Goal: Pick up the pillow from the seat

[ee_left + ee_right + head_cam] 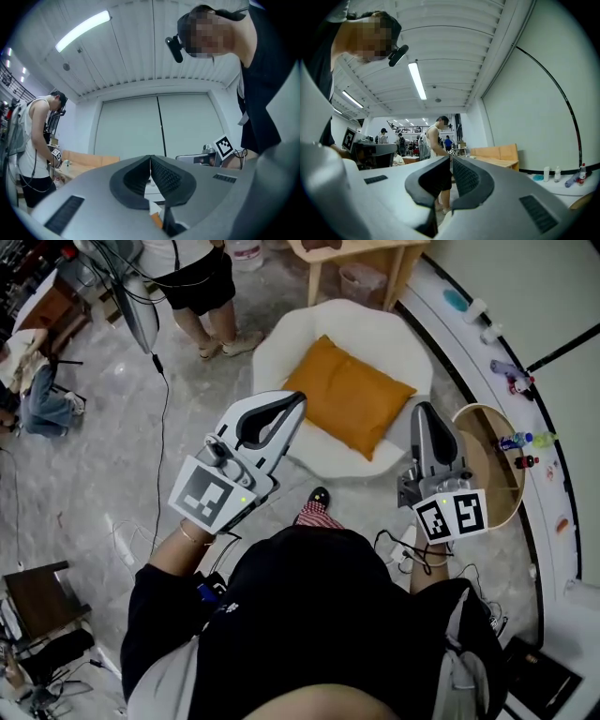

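An orange pillow (349, 395) lies on the seat of a round white armchair (394, 338) in the head view. My left gripper (298, 401) is held above the chair's left front edge, near the pillow's left corner, jaws shut and empty. My right gripper (423, 410) hangs by the chair's right side, also shut with nothing in it. In the left gripper view the gripper (150, 158) has its ribbed pads pressed together, and a sliver of orange pillow (156, 220) shows beneath. The right gripper (451, 159) points level into the room, its pads closed.
A round wooden side table (494, 465) with small bottles stands right of the chair. A wooden table (361, 254) is behind the chair. A person (197, 287) stands at the back left. Cables (164, 427) trail over the marble floor. A curved white ledge (525, 381) runs along the right.
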Available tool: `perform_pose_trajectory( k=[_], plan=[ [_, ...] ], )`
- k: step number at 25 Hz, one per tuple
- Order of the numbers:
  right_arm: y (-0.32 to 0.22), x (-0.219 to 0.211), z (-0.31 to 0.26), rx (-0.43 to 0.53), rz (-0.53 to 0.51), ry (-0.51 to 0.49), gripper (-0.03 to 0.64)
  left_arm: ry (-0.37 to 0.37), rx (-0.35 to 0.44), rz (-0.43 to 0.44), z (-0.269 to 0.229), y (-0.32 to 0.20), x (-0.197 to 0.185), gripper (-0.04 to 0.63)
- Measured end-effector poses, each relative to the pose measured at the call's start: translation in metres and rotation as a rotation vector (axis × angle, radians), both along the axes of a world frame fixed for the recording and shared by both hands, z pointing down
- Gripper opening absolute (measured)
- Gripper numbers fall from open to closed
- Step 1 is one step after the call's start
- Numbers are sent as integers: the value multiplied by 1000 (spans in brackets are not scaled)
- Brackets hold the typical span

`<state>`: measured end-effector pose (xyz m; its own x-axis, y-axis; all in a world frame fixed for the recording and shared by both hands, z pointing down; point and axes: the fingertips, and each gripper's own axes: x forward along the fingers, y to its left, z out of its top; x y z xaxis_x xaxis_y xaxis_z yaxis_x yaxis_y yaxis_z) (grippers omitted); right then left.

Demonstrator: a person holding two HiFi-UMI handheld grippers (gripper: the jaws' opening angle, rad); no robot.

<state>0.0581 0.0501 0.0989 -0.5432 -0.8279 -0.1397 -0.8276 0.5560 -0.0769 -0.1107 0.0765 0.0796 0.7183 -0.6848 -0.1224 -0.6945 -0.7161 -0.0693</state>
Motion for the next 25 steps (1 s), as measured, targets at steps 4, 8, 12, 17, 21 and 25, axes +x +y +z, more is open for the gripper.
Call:
perform_pose_trajectory(
  k=[4,8,12,17,21,25],
  plan=[
    [-20,7,3,-12,9,-3,23,-43,-42,37,9,-22,15,11],
    [-31,16,11,-30,27,-14,23,-67,-96,-31,21,-48,18,11],
    [-42,26,14,-35,42,-20,23,-74,-124,-30,27,-66,23,11],
    [-62,42,17,-39,68,-22,23,-113,-140,5,32,-89,38,11],
    [-83,64,21,-40,94,-27,23,-90,-141,9,32,-119,59,11],
    [-91,69,24,-43,121,-15,23,-96,-148,36,34,-132,65,11]
  ],
)
